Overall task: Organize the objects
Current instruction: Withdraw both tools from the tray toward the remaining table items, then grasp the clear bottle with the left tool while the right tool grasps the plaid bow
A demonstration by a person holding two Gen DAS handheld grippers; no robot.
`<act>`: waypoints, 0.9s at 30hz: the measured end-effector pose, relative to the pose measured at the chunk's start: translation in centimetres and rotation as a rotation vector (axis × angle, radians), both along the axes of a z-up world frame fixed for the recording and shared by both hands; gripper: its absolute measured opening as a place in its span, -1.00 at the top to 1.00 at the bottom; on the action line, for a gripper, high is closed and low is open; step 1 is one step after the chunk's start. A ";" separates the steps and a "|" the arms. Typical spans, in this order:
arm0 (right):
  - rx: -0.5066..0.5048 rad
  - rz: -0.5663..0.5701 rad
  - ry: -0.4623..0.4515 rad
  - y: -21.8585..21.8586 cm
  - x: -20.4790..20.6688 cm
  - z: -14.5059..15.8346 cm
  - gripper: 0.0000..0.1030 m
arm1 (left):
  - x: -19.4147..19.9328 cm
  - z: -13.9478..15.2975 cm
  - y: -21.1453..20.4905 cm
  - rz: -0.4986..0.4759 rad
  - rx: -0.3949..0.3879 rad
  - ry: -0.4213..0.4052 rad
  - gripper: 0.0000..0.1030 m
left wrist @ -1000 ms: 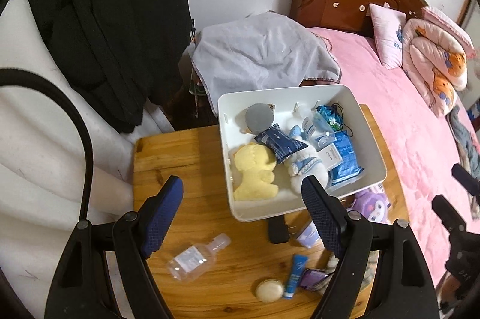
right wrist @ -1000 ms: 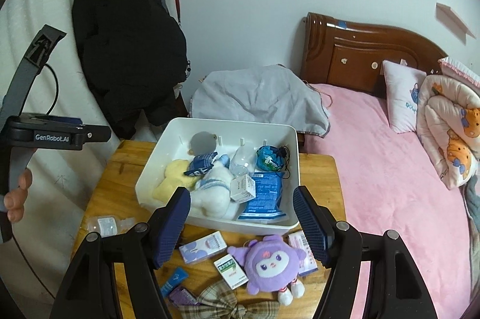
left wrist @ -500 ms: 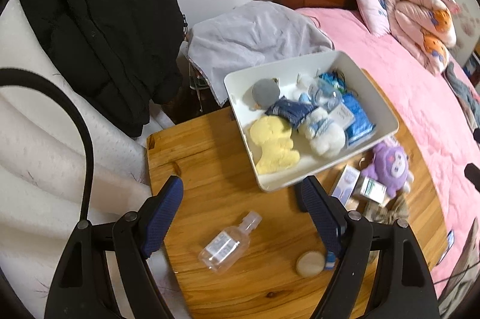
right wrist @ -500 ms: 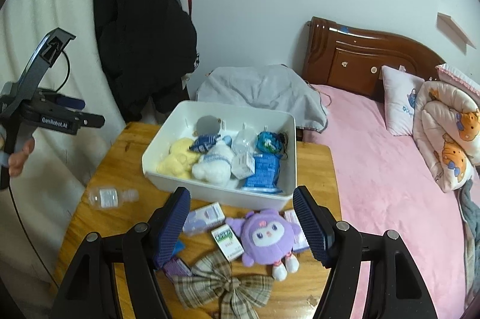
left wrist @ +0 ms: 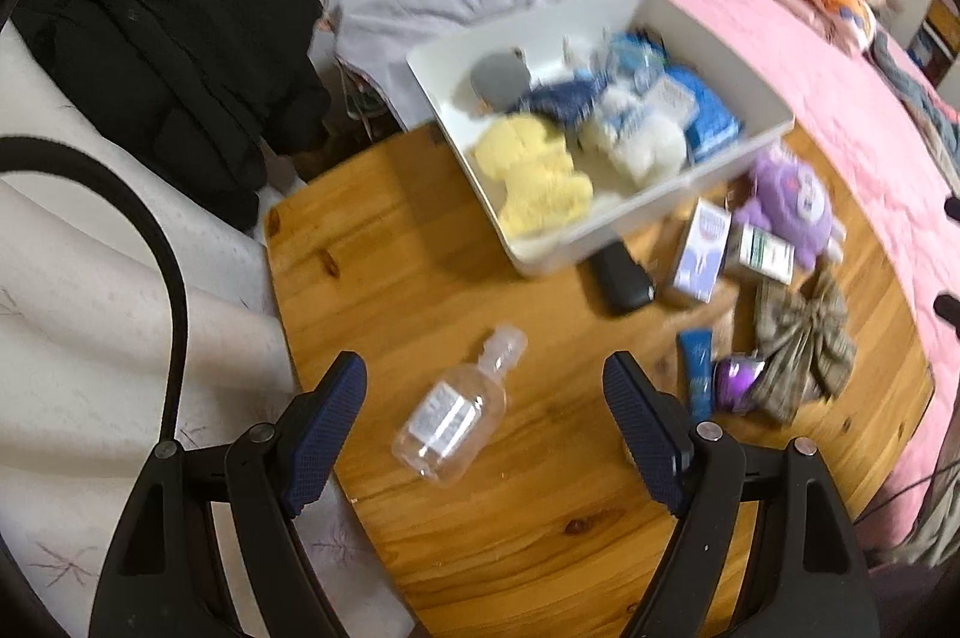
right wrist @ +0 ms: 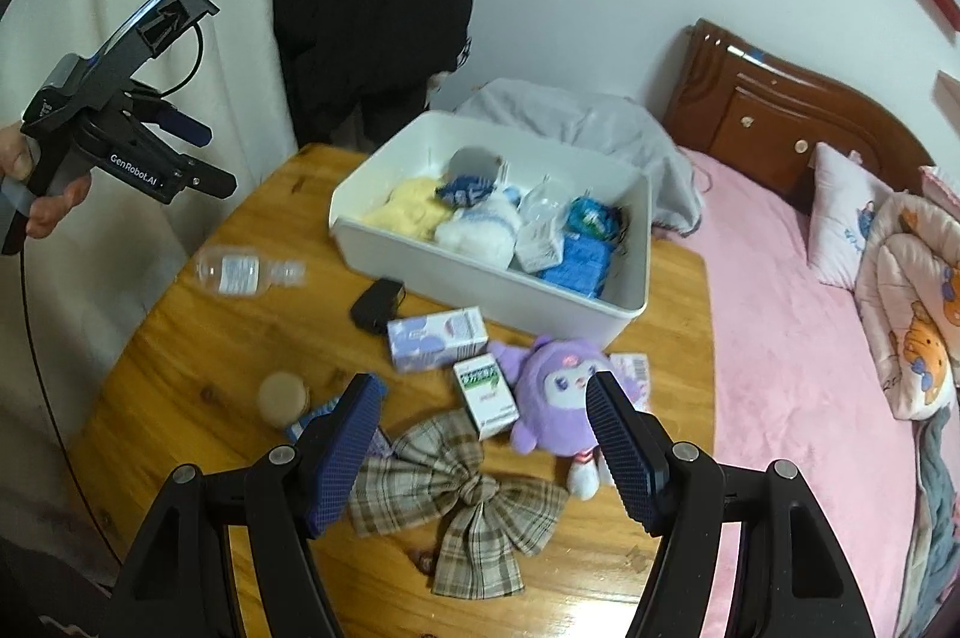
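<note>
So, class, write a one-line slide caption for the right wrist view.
Open right gripper hovers over plaid bow and purple plush beside white bin.

Left gripper (left wrist: 483, 392): black frame, blue textured pads (left wrist: 324, 428), silver screws.
Housing (right wrist: 114, 98): grey-black, white "GenRobot.AI" lettering.
Cable (left wrist: 171, 278): black, looping.

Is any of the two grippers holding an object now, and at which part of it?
Nothing is held. The left gripper is open above the clear bottle, and the right gripper is open above the plaid bow.
</note>
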State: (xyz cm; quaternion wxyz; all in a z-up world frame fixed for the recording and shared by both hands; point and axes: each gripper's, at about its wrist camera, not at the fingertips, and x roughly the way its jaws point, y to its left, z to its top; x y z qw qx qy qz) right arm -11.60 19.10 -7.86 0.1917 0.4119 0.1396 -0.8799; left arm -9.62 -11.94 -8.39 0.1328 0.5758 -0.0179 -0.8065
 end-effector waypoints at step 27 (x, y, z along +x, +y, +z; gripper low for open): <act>0.253 0.193 -0.222 0.1 -1.8 -14.7 -0.40 | -0.1 -13.9 -3.6 -0.101 -0.066 -0.376 -0.61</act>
